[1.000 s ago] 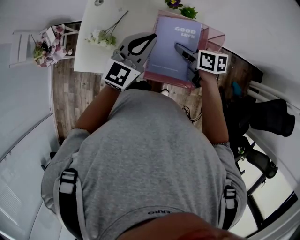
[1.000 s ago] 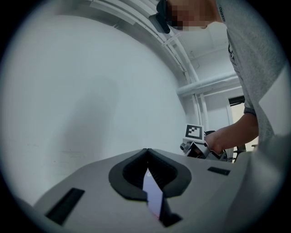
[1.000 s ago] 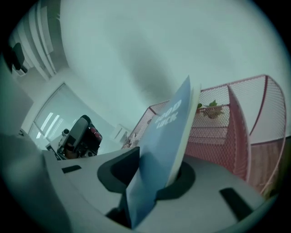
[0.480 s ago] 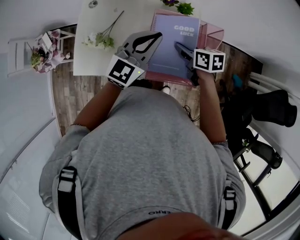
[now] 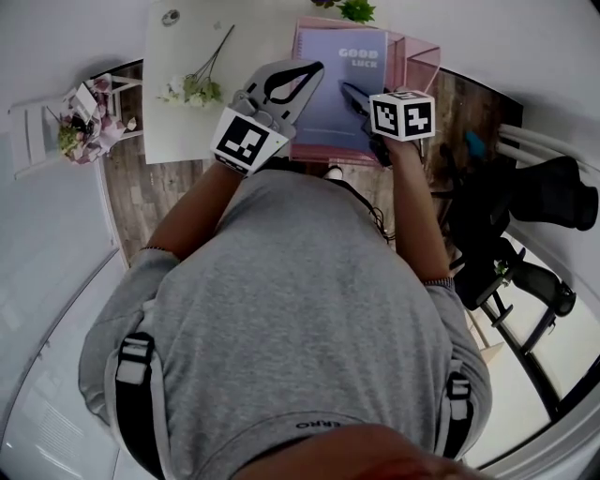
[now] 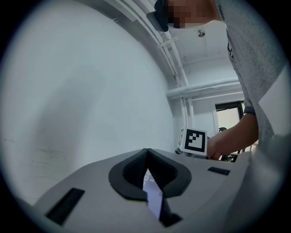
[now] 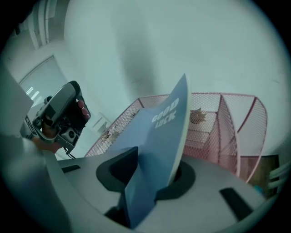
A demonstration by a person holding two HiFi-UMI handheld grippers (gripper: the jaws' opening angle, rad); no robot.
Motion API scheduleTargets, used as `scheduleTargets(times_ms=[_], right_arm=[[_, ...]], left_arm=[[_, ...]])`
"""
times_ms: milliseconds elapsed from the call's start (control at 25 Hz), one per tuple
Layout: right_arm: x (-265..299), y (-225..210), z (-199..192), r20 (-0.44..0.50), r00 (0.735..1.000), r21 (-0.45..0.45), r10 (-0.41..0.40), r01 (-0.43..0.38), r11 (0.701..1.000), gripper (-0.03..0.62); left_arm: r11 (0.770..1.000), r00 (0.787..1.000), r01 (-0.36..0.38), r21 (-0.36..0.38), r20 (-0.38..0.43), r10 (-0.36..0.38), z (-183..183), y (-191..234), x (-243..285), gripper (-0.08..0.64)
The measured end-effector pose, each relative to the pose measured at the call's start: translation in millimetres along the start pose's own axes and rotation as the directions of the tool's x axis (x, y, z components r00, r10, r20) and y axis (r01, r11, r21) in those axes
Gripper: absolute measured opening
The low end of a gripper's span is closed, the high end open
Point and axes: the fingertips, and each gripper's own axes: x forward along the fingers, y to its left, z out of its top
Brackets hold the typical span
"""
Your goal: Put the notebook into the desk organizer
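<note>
A lavender notebook [image 5: 339,94] printed GOOD LUCK stands tilted over the pink wire-mesh desk organizer [image 5: 424,58] at the table's far end. My left gripper [image 5: 312,67] is shut on its left edge; in the left gripper view a thin strip of the notebook [image 6: 153,198] shows between the closed jaws of the left gripper [image 6: 146,152]. My right gripper [image 5: 347,89] grips the notebook's lower right part. In the right gripper view the notebook [image 7: 166,132] sits between the jaws of the right gripper [image 7: 157,170], which have just been opening slightly, with the organizer [image 7: 213,123] behind it.
A white table [image 5: 183,131] bears a spray of artificial flowers [image 5: 195,86] at the left and a green plant [image 5: 356,9] at the back. A small white stand with flowers [image 5: 80,117] is on the left; black chairs [image 5: 553,202] stand on the right.
The notebook has straightened slightly and now stands more squarely over the organizer. Both grippers stay on it and have hardly shifted.
</note>
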Motion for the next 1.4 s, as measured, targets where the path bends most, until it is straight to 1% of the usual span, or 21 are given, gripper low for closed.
scheduleTargets(times_ms=[120,240,360,520,760,880,1040,1160,1280,1400], right_arm=[[-1.3,2.2,2.1,0.001,0.997,-0.062,-0.073,0.073,0.995,0.132],[-1.2,1.1,1.9,0.002,0.99,-0.122,-0.141,0.14,0.983,0.14],[-1.0,-7.4,2.1,0.011,0.979,-0.165,-0.204,0.203,0.965,0.193],[5.3,-17.8,-0.9,0.036,0.965,-0.205,-0.26,0.262,0.943,0.227],[1.4,-13.3,2.4,0.046,0.948,-0.236,-0.315,0.317,0.919,0.249],[-0.3,-13.0,3.7,0.06,0.932,-0.269,-0.358,0.361,0.893,0.259],[-4.6,-11.5,5.4,0.075,0.91,-0.294,-0.407,0.41,0.863,0.307],[-5.1,-13.3,6.3,0.086,0.903,-0.306,-0.421,0.426,0.852,0.314],[-5.5,-14.1,7.5,0.089,0.898,-0.308,-0.43,0.435,0.846,0.322],[-7.1,-17.5,9.4,0.093,0.888,-0.314,-0.451,0.456,0.833,0.359]], left_arm=[[1.0,1.0,0.012,-0.005,0.001,-0.012,1.0,-0.1,2.4,0.018],[1.0,1.0,0.023,-0.004,0.002,-0.023,0.7,-0.7,4.1,0.018],[1.0,1.0,0.03,-0.002,0.003,-0.03,-0.1,-0.6,6.6,0.018],[0.999,0.999,0.038,-0.004,-0.001,-0.038,-1.7,-1.8,8.7,0.02],[0.999,0.999,0.041,-0.009,0.0,-0.041,-2.1,-3.7,10.4,0.02],[0.999,0.999,0.041,-0.011,-0.002,-0.042,-3.4,-5.5,11.0,0.02],[0.999,0.999,0.04,-0.017,-0.001,-0.04,-4.3,-5.9,14.6,0.02],[0.999,0.999,0.043,-0.016,-0.006,-0.043,-5.5,-7.1,16.9,0.018],[0.999,0.999,0.048,-0.012,-0.007,-0.048,-5.1,-8.6,17.9,0.018],[0.999,0.999,0.05,-0.011,-0.008,-0.051,-4.8,-9.3,19.2,0.02]])
